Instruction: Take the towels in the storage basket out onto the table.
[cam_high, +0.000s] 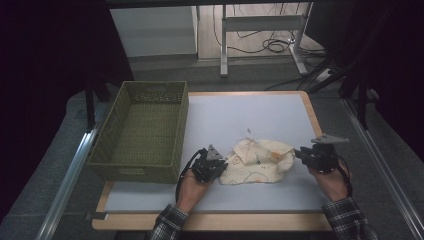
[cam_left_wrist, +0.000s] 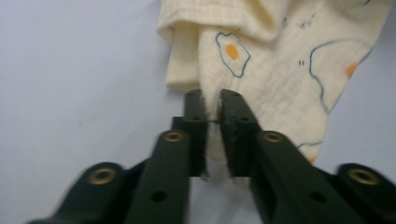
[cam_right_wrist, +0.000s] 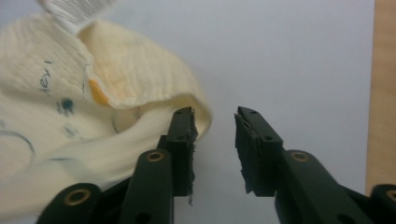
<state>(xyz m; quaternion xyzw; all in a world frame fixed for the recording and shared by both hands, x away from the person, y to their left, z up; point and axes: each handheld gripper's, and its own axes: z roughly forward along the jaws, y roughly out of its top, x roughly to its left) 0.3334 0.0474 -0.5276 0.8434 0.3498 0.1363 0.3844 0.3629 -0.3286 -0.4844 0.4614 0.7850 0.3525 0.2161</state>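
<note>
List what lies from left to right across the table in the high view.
Green basket → left hand-held gripper → cream printed cloth → right hand-held gripper.

Lab-like recording room: dark curtains, metal rails (cam_high: 65, 185), trailing floor cables (cam_high: 272, 46), white-topped table (cam_high: 240, 112).

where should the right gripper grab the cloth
Take the rounded folded edge of the cloth nearest the right gripper, coming in level from the cloth's right side. That fold stands off the table, so a jaw could probably slip under; the jaws are open beside it.
</note>
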